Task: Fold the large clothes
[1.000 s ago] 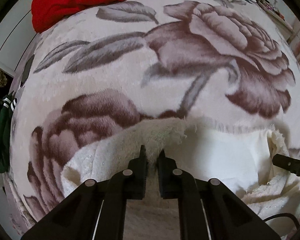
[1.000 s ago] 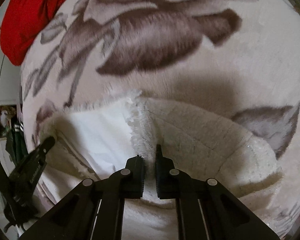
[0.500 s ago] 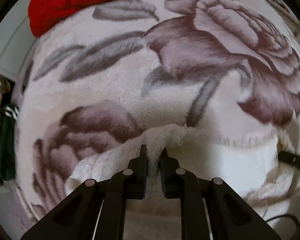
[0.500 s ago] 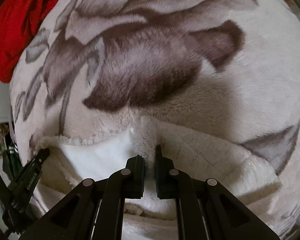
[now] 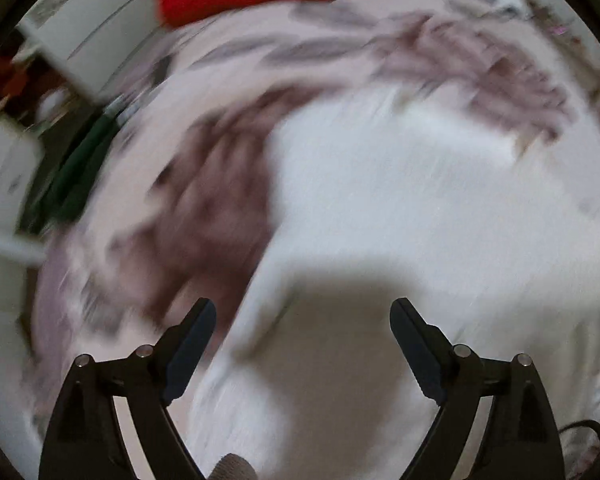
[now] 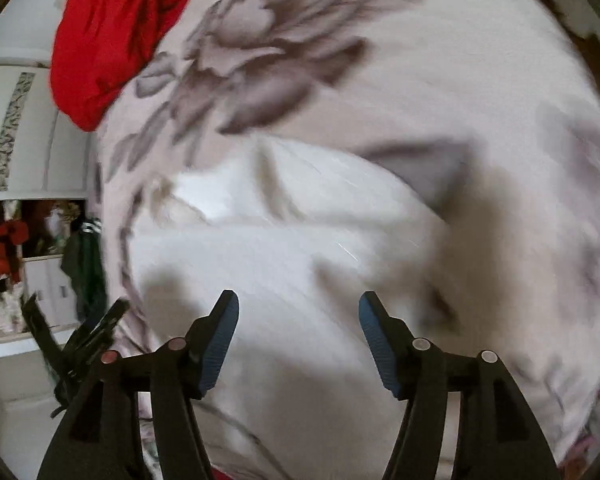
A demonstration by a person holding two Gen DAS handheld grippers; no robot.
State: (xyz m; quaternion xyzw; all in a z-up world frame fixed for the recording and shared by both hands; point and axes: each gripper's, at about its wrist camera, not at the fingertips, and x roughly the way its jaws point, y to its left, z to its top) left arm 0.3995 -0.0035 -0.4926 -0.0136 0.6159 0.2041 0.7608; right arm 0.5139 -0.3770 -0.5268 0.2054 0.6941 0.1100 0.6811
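On the flowered bed blanket [image 6: 440, 92] lies the white fleecy garment [image 6: 284, 248], below both my left tongs [image 5: 302, 320] and right tongs [image 6: 299, 312], each spread apart and empty. I judge it soft, light and floppy; best pinched at a hem corner.

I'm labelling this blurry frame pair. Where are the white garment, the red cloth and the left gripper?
white garment [image 5: 420, 208]: left wrist view, its flat middle.
red cloth [image 6: 112, 40]: right wrist view, centre of the bunched pile.
left gripper [image 5: 303, 312]: left wrist view, gap between its open jaws.
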